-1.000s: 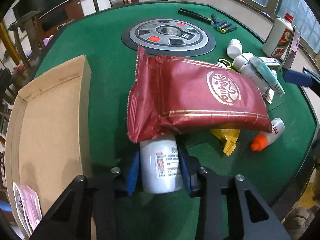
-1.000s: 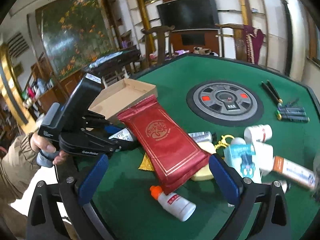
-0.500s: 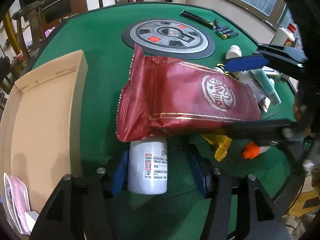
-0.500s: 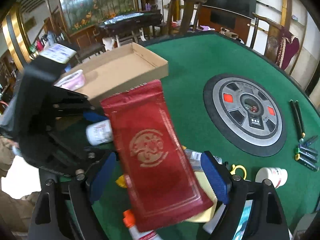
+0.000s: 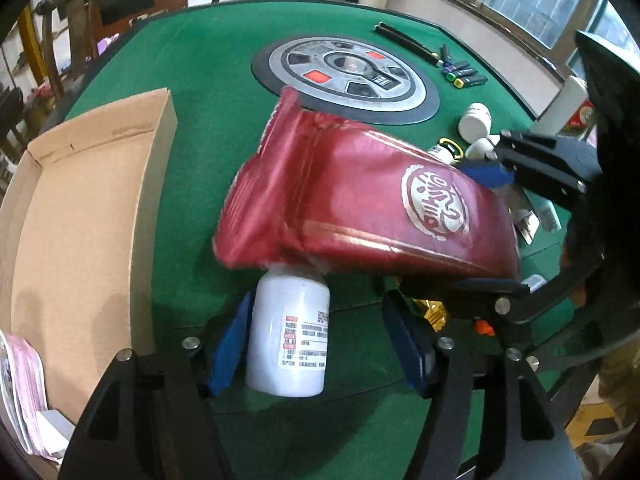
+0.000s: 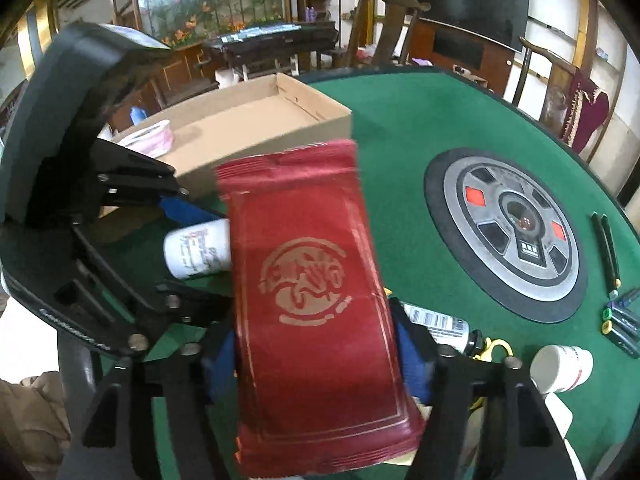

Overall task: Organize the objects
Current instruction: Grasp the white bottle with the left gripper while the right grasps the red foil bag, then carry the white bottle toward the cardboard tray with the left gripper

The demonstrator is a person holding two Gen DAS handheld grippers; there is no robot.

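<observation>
A red foil packet [image 6: 316, 320] with a gold emblem sits between the blue pads of my right gripper [image 6: 316, 364], which is shut on it; it also shows in the left wrist view [image 5: 360, 208], its near end over a white bottle. The white bottle [image 5: 290, 332] lies on the green table [image 5: 208, 64] between the pads of my left gripper [image 5: 316, 344], which is open around it. The bottle shows in the right wrist view [image 6: 198, 248]. My right gripper's pad [image 5: 484, 172] shows at the packet's far side.
An open cardboard box [image 5: 76, 216] stands left of the bottle, with a pink packet [image 5: 22, 392] inside. A round grey dial [image 5: 346, 74] is set in the table's middle. Small bottles [image 5: 474, 118], markers [image 5: 464, 74] and a yellow wrapper [image 5: 430, 312] lie at the right.
My right gripper has moved in and closed on the red packet, lifting it a little. My left gripper has opened wider around the white bottle.
</observation>
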